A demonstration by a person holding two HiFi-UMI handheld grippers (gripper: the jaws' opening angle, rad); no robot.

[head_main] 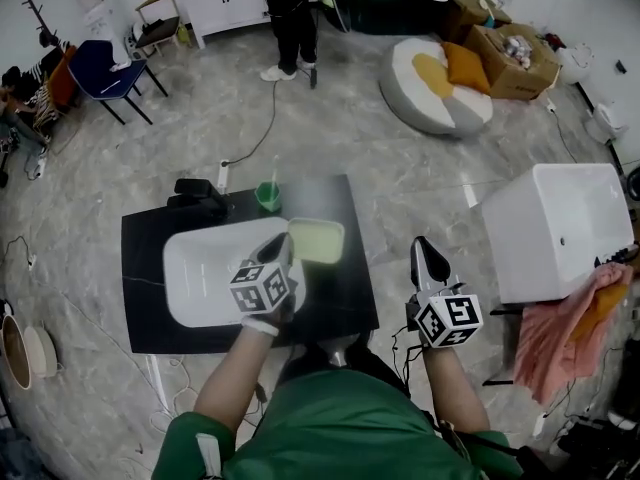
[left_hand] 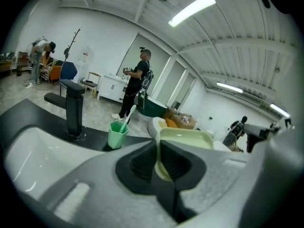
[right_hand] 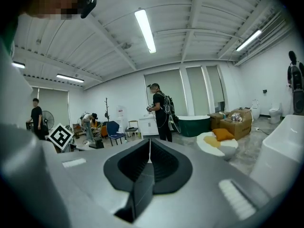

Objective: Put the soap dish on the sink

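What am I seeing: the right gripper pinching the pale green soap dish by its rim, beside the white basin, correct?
Not quite: the left gripper pinches the pale green soap dish by its rim, beside the white basin. The left gripper view shows its jaws shut on the rim; the right gripper is shut on nothing.

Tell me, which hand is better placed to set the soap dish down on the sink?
Left. The left gripper is shut on the soap dish, beside the sink; the right gripper is shut, empty, off to the side.
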